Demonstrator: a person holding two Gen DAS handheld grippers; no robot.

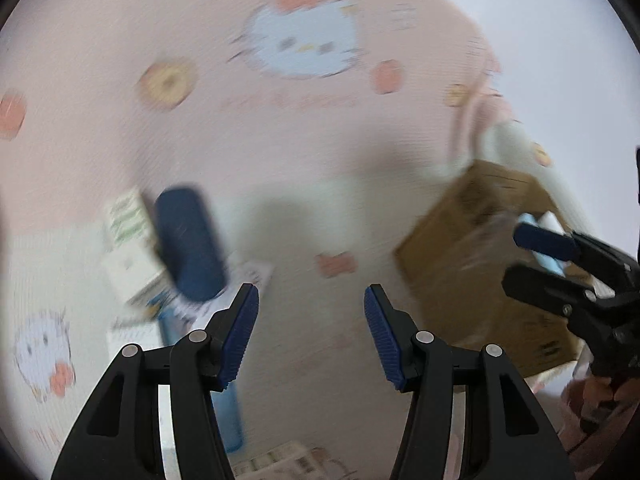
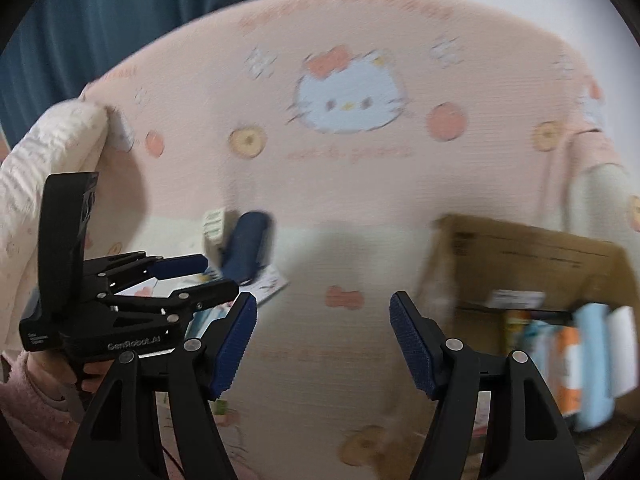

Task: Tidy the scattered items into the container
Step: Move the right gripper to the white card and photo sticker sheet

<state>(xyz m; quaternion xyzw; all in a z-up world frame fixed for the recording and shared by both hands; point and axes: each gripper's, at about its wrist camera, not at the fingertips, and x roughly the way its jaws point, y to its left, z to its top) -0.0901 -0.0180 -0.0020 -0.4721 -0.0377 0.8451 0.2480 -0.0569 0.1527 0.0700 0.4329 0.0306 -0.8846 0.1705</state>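
Both views are blurred by motion. A brown cardboard box (image 1: pixel 480 264) stands open at the right on the pink cartoon-print bed cover; in the right wrist view (image 2: pixel 520 256) it holds several packets (image 2: pixel 592 360). A dark blue case (image 1: pixel 190 244) lies at the left beside a white box (image 1: pixel 128 240) and flat cards (image 1: pixel 240 280); the case also shows in the right wrist view (image 2: pixel 246 250). My left gripper (image 1: pixel 311 334) is open and empty above the cover. My right gripper (image 2: pixel 323 346) is open and empty; it also shows in the left wrist view (image 1: pixel 532 256), over the box.
A light blue flat packet (image 1: pixel 228 412) lies under my left fingers, and a printed packet (image 1: pixel 280 460) at the bottom edge. A rolled white quilt (image 2: pixel 48 152) sits at the far left. A blue curtain (image 2: pixel 120 12) hangs behind the bed.
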